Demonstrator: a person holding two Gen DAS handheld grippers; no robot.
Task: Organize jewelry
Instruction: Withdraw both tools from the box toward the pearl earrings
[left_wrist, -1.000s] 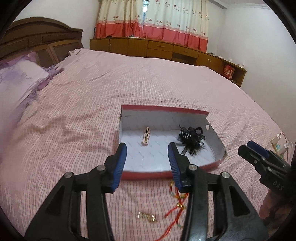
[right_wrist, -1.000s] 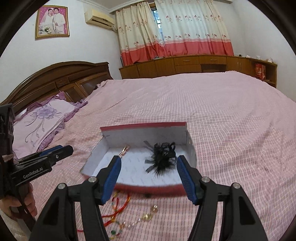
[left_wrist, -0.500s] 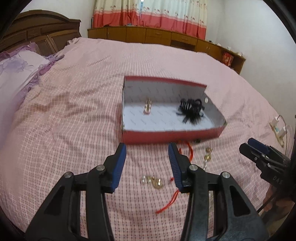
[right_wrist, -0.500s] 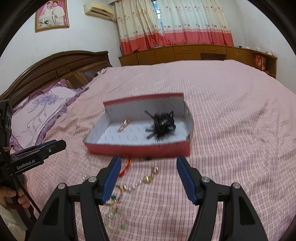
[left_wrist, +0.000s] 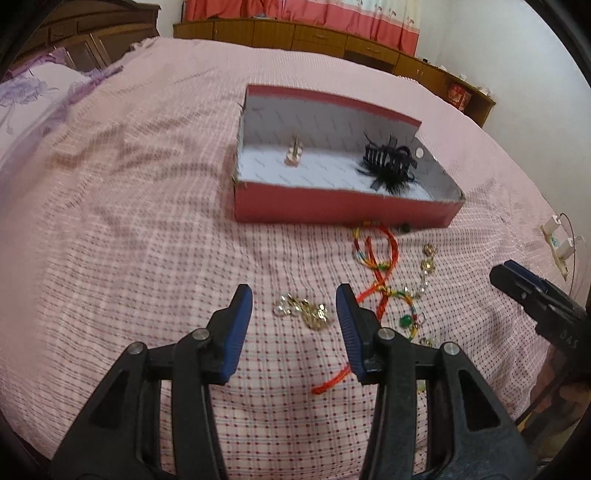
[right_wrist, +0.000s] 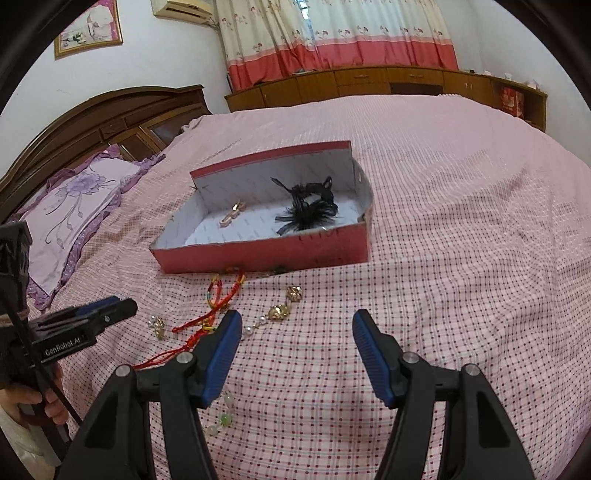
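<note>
A red box (left_wrist: 343, 210) (right_wrist: 258, 254) with a white inside lies on the pink bed. It holds a black feathered hair clip (left_wrist: 389, 164) (right_wrist: 308, 206) and a small gold clip (left_wrist: 293, 151) (right_wrist: 232, 214). In front of it lie a red cord bracelet (left_wrist: 376, 254) (right_wrist: 221, 295), a pearl and gold chain (left_wrist: 424, 269) (right_wrist: 277, 312) and a small gold cluster (left_wrist: 306, 312) (right_wrist: 157, 326). My left gripper (left_wrist: 293, 317) is open just short of the gold cluster. My right gripper (right_wrist: 297, 343) is open and empty over bare bedspread.
Pale green beads (right_wrist: 221, 417) lie by my right gripper's left finger. A purple flowered pillow (right_wrist: 74, 210) and wooden headboard (right_wrist: 110, 122) stand at the left. Low wooden cabinets (right_wrist: 369, 83) line the far wall. A power strip (left_wrist: 559, 245) lies at the bed's right edge.
Both grippers have pulled back from over the box toward the near side of the bed and tilted down. The loose jewelry in front of the box has come into full view.
</note>
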